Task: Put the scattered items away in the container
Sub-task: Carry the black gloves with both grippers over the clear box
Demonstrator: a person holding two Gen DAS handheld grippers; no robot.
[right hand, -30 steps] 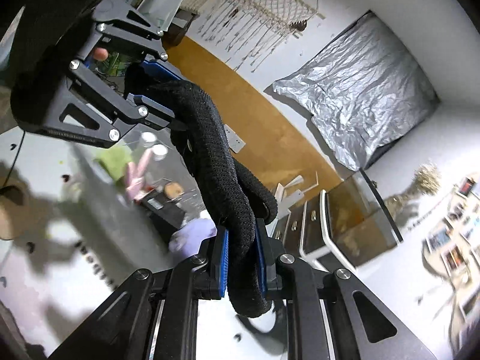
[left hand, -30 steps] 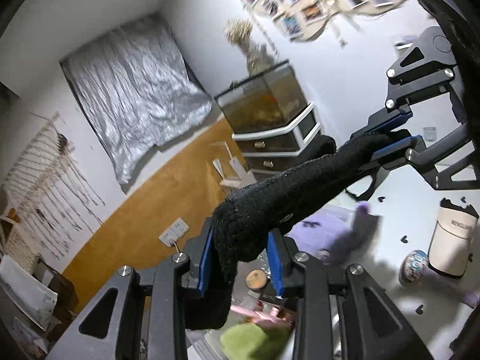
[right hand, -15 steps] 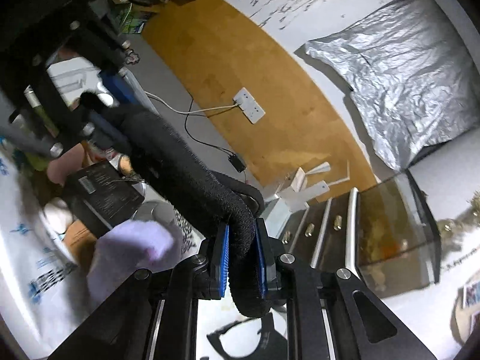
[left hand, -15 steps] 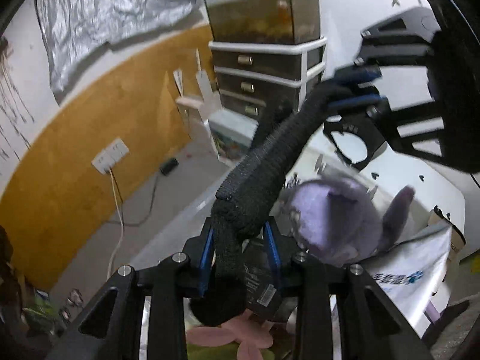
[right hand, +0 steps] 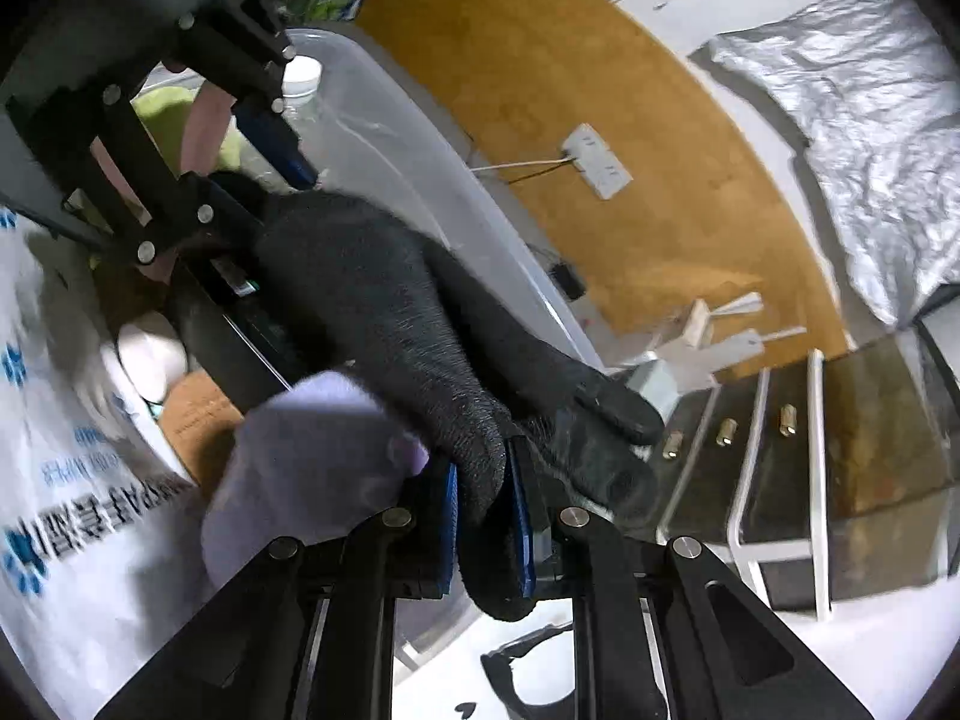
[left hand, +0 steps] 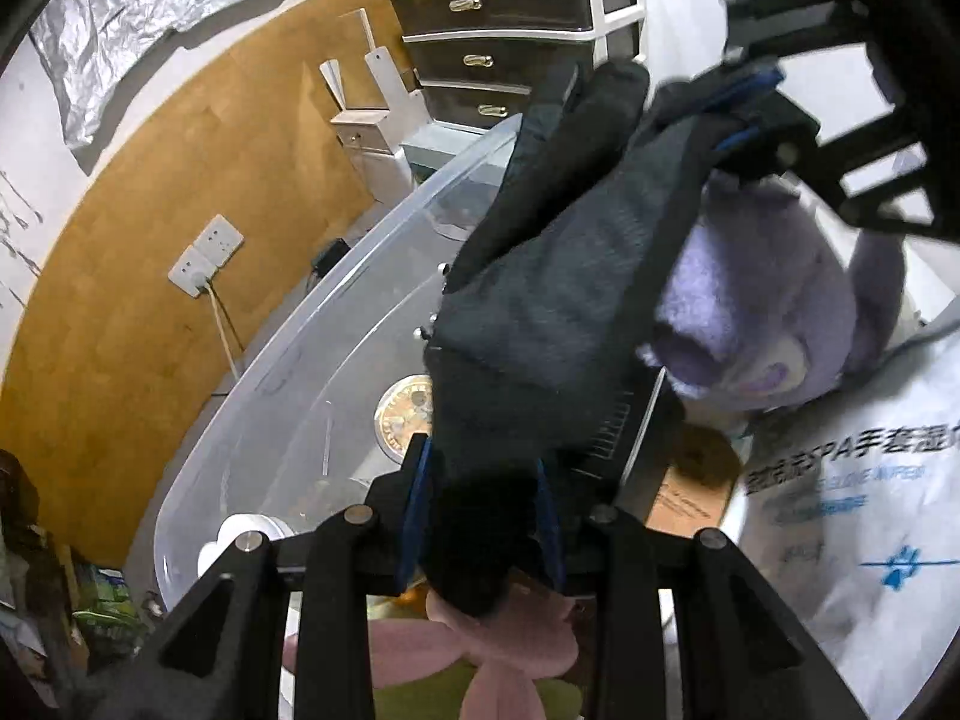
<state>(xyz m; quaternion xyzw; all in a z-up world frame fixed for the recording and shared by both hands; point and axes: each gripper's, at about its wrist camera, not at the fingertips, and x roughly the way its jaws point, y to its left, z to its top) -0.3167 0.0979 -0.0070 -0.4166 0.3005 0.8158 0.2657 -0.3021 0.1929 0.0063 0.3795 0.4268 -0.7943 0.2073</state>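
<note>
My left gripper [left hand: 483, 516] and right gripper [right hand: 486, 525] each clamp one end of the black knit sock [left hand: 558, 300]. It hangs stretched between them over the clear plastic container [left hand: 282, 360], above the purple plush toy [left hand: 762, 306].

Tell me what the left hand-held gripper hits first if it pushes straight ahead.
The left hand-held gripper is shut on the black sock; beyond it, probably the black box inside the clear bin, though depth is unclear.

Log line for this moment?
step: sock into bin | left: shut on sock | right: shut on sock | sock: stretched over bin, above plush | release: pending
</note>
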